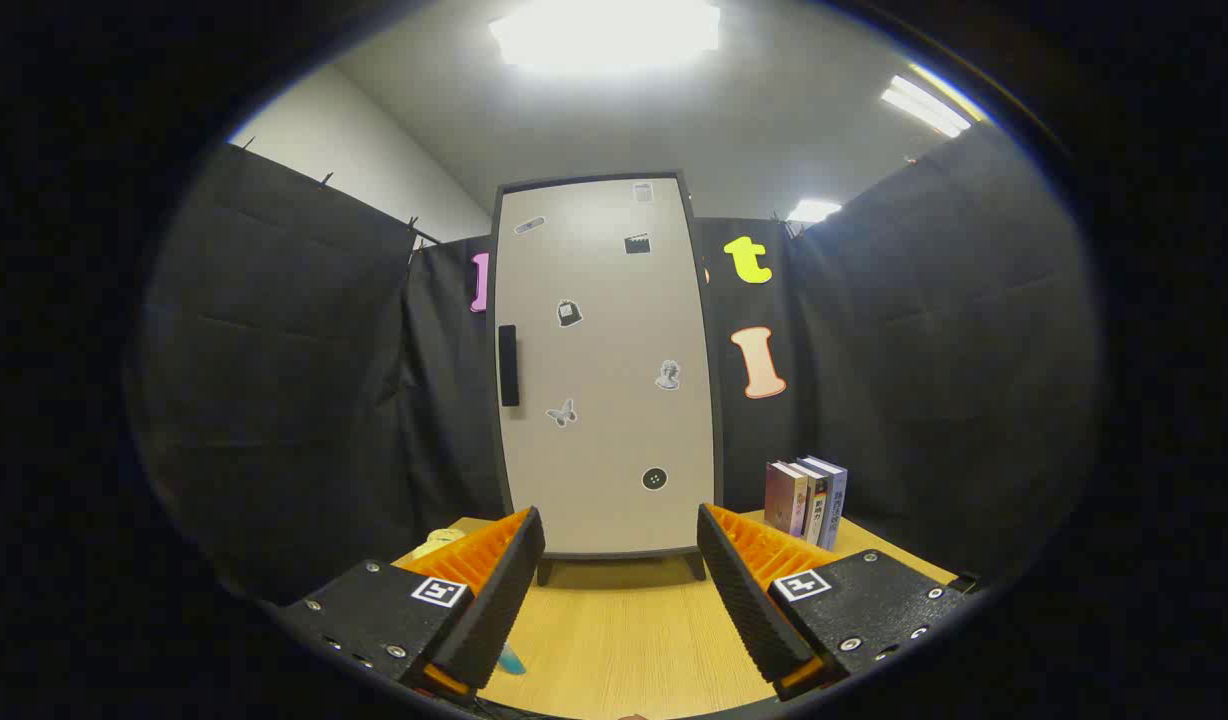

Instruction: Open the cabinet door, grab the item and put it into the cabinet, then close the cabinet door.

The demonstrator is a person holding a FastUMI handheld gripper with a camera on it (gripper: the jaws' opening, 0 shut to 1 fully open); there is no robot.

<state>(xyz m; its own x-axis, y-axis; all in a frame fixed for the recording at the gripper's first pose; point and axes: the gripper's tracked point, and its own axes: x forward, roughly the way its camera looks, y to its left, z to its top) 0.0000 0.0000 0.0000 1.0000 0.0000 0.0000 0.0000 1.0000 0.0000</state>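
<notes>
gripper (621, 540) level, fingers spread, facing closed cabinet (604, 370)

Cabinet (606, 370) — tall, upright, pale door (614, 440) shut in a dark frame, stickers scattered on it, dark handle (509, 365) at its left edge — stands on short legs beyond the tongs (621, 540).

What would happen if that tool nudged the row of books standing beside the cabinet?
The books stand upright with nothing propping their outer side, so they would probably topple. They look stiff and fairly heavy. The tool is open, well short of them.
</notes>
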